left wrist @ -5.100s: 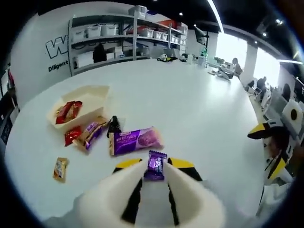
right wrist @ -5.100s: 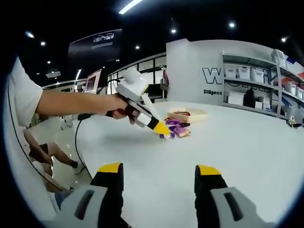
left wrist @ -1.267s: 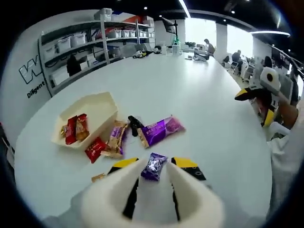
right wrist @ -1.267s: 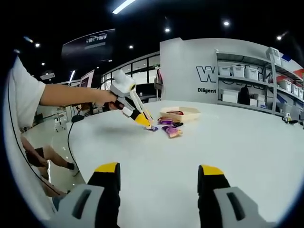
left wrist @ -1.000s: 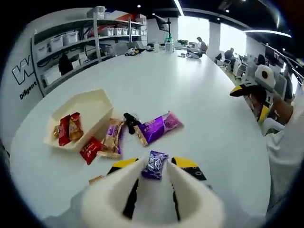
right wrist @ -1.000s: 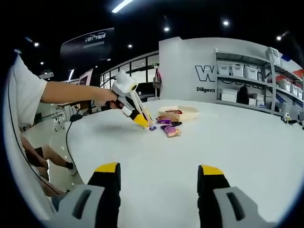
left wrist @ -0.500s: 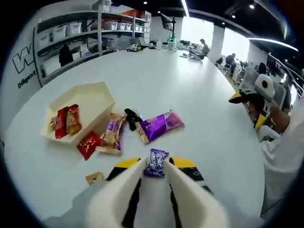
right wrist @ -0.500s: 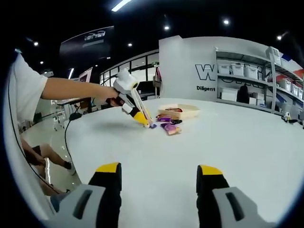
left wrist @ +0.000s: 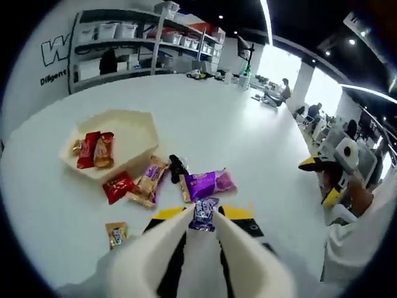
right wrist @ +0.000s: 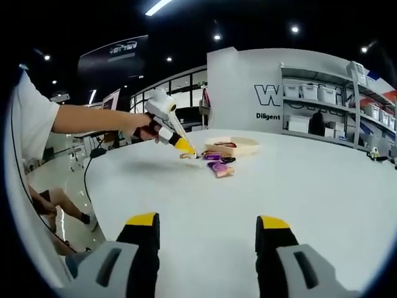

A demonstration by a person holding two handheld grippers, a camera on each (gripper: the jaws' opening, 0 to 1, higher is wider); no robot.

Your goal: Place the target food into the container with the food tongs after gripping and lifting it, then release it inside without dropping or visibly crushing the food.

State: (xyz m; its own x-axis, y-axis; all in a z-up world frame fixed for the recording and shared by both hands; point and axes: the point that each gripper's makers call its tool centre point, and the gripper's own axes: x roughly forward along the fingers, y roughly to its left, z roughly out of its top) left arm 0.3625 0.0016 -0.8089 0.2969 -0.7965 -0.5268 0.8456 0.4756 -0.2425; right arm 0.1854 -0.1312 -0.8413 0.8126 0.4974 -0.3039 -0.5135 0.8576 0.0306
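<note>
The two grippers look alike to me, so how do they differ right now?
The left gripper is shut on a small purple candy; the right gripper is open and holds nothing. The left one reaches toward the snack pile by the cream tray; the right one is far back from it. Both have yellow-tipped jaws.

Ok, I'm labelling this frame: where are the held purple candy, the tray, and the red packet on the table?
purple candy (left wrist: 203, 214), left gripper view, wrapper middle
tray (left wrist: 144, 127), left gripper view, right wall
red packet (left wrist: 118, 187), left gripper view, wrapper centre
</note>
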